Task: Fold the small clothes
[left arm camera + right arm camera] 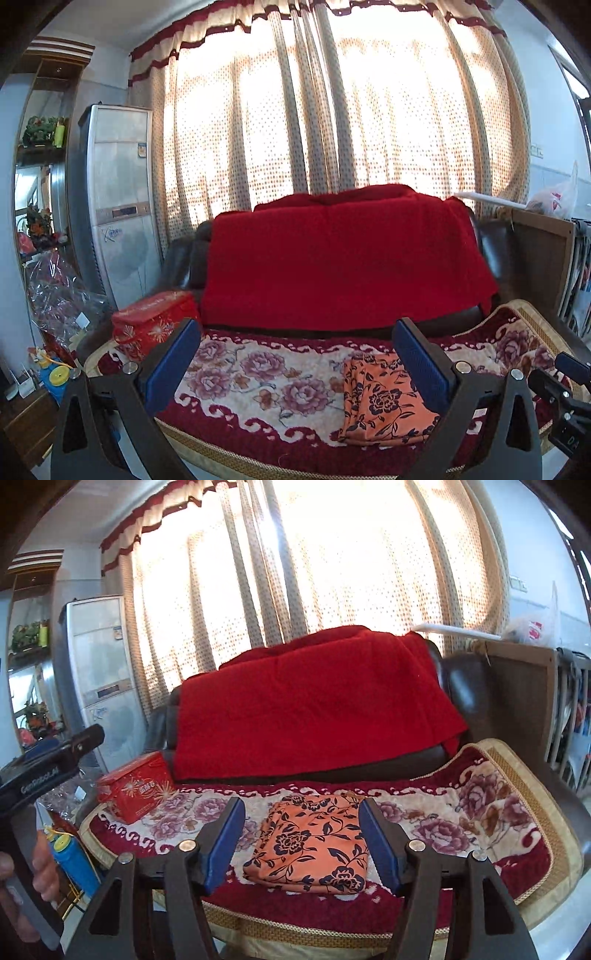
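A folded orange floral garment (310, 843) lies flat on the flowered sofa cover (491, 812), held by neither tool. The left gripper (301, 363) stands wide open and empty; the right gripper (303, 840) is partly open, also empty. The left tool's black handle reads "GenRobot.AI". A red box (138, 792) carries unreadable gold characters.

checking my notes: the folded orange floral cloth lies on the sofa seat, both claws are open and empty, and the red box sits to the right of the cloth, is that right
One slip: the red box sits to the left of the cloth, at the seat's left end, as the right wrist view shows. The rest holds: the cloth lies folded on the sofa seat, and the left claw and right claw are open and empty.
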Motion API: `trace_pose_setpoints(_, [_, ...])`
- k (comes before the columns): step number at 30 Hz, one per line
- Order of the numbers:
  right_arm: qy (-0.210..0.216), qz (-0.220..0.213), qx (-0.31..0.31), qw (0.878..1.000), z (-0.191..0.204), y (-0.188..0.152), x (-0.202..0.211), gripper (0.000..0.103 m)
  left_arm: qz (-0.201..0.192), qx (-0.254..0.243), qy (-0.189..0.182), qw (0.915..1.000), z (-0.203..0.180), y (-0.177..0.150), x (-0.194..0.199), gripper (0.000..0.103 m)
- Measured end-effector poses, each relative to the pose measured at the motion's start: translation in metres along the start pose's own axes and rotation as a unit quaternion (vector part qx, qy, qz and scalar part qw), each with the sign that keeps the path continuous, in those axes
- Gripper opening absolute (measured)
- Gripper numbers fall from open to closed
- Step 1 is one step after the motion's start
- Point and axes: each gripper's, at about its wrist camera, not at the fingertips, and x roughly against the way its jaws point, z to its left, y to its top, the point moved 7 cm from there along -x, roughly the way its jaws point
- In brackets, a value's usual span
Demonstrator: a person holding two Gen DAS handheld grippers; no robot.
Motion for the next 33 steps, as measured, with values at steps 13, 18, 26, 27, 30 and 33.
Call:
trace_pose_setpoints(13, [0.0, -0.005, 0.018, 1.0, 0.027, 0.006, 0.018, 0.069, -0.009, 0.009, -0.006, 0.9999, 0.01, 0.009, 0.01, 0.103])
trace_pose_setpoints(18, [0.002, -0.01, 0.022, 1.0, 0.031, 0.005, 0.016, 0.069, -0.01, 0.013, -0.013, 0.9998, 0.011, 0.01, 0.012, 0.103])
trace_pose_setpoints(26, [-0.002, -0.004, 0.033, 0.999, 0.042, -0.004, 0.003, 0.069, -0.008, 0.009, -0.02, 0.9997, 0.009, 0.007, 0.011, 0.103])
trace_pose_setpoints(27, [-0.002, -0.004, 0.033, 0.999, 0.043, -0.005, 0.002, 0.069, -0.007, 0.009, -0.022, 0.9997, 0.009, 0.007, 0.011, 0.103])
trace_pose_setpoints(30, [0.0, -0.006, 0.034, 0.999, 0.047, -0.006, 0.002, 0.069, -0.008, 0.01, -0.025, 0.9996, 0.009, 0.007, 0.012, 0.103])
trace_pose_setpoints(33, [0.0, -0.009, 0.039, 0.999, 0.049, -0.007, 0.001, 0.069, -0.012, 0.013, -0.028, 0.9994, 0.01, 0.008, 0.014, 0.103])
